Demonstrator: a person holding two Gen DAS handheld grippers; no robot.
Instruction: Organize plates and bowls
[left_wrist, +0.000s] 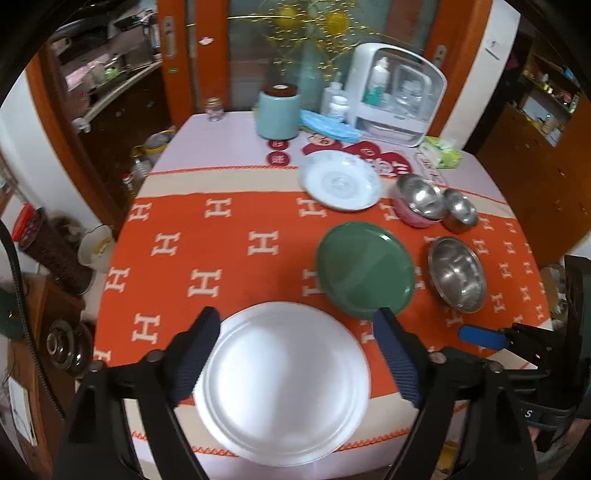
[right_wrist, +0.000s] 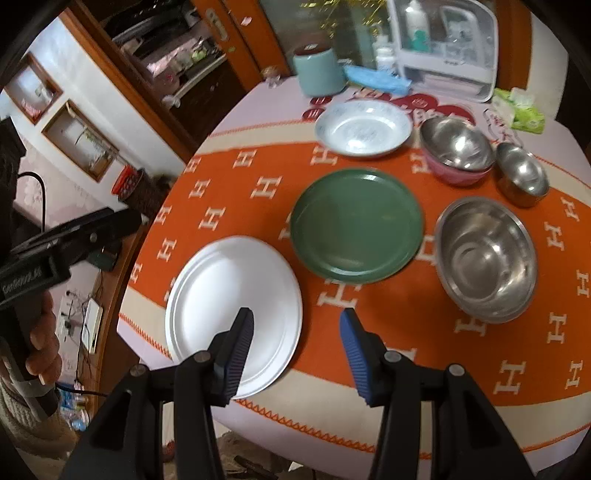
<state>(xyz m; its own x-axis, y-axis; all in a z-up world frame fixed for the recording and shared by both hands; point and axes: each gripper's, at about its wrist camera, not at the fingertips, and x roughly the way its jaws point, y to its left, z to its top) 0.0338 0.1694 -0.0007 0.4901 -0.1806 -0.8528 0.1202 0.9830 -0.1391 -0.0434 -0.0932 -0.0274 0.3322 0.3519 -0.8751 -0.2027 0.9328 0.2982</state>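
Both grippers hang empty above the table's near edge: left gripper (left_wrist: 295, 325) spread wide, right gripper (right_wrist: 297, 321) half open. The white plate (right_wrist: 232, 314) sits at that edge, green plate (right_wrist: 356, 225) just beyond; the orange cloth (left_wrist: 207, 251) lies bare leftward.

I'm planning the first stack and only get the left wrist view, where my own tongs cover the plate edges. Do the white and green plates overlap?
Observer: No. In the right wrist view a strip of orange cloth shows between the white plate and the green plate, so they lie apart.
Operator: And the right tongs? I see only a blue tip at my frame's edge.
Observer: The right tongs stand open with nothing between them, hovering over the white plate's right rim and the cloth beside it.
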